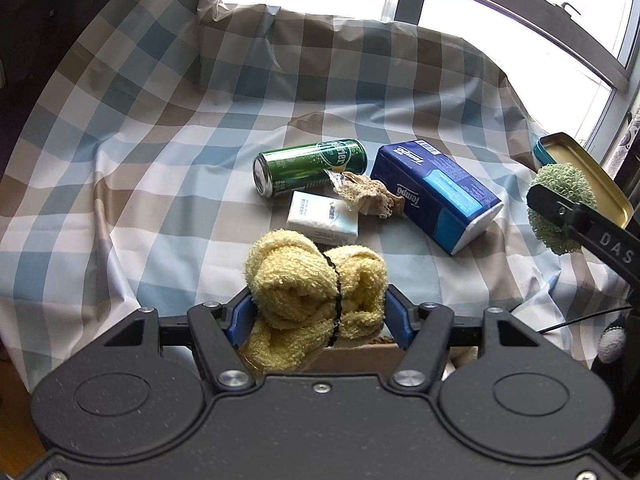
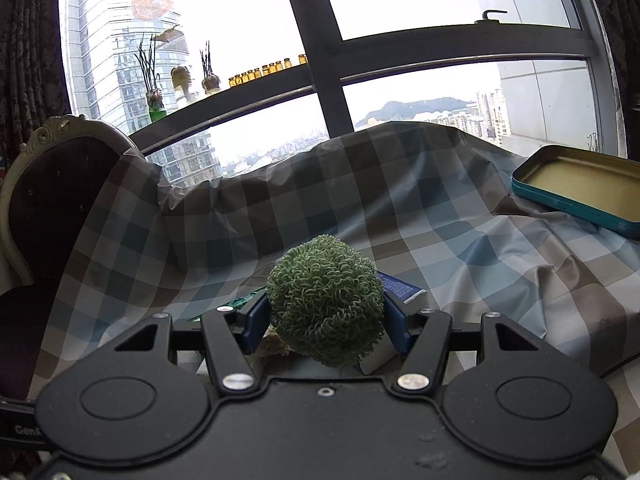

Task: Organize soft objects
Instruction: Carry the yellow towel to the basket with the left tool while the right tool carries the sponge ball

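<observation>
While the left gripper [image 1: 320,312] clamps the yellow towel roll [image 1: 316,288] above the checked cloth [image 1: 160,160] on the counter, carry it level, clear of the can [image 1: 310,166] and the tissue packs [image 1: 436,196], toward the open tin [image 1: 584,172]. In the right wrist view, the right gripper [image 2: 326,320] pinches the green scrubber ball [image 2: 326,300]; hold that squeeze firm and lower it inside the tin's [image 2: 576,184] rim before letting go.

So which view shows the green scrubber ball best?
The right wrist view: the green scrubber ball fills the centre, clamped in the right gripper. The left wrist view shows it only small at the right edge, partly behind a gripper finger.
</observation>
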The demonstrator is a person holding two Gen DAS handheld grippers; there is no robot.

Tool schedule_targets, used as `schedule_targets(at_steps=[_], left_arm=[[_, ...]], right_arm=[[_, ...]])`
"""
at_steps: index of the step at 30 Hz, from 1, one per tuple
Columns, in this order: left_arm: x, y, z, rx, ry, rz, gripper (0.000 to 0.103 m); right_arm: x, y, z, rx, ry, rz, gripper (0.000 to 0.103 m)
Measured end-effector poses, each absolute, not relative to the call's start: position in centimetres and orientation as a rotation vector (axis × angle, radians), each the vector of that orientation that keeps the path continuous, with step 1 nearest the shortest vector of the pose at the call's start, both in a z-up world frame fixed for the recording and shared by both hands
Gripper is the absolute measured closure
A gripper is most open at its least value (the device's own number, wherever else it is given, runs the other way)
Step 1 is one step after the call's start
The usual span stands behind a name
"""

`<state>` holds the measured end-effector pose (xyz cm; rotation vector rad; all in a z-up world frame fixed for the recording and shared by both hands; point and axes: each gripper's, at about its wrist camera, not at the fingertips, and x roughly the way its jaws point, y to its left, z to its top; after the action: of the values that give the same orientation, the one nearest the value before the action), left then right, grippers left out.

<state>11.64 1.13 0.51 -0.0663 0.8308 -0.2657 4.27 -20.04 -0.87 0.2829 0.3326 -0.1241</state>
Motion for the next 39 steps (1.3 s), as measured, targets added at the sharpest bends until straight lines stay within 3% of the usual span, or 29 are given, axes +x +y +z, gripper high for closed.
schedule_targets(at_steps=[16,39], left_arm=[[5.0,1.3,1.6,-0.125,0.816,-0.317,0.042],[3.1,-1.1,-3.0,-0.112,0.998,-0.380,0.041]], right_arm=[[-6.0,-18.2,3.1,0.376,0.433,0.020,0.044],[-7.6,-18.9,-0.9,0.372,0.601,-0.085,0.044]])
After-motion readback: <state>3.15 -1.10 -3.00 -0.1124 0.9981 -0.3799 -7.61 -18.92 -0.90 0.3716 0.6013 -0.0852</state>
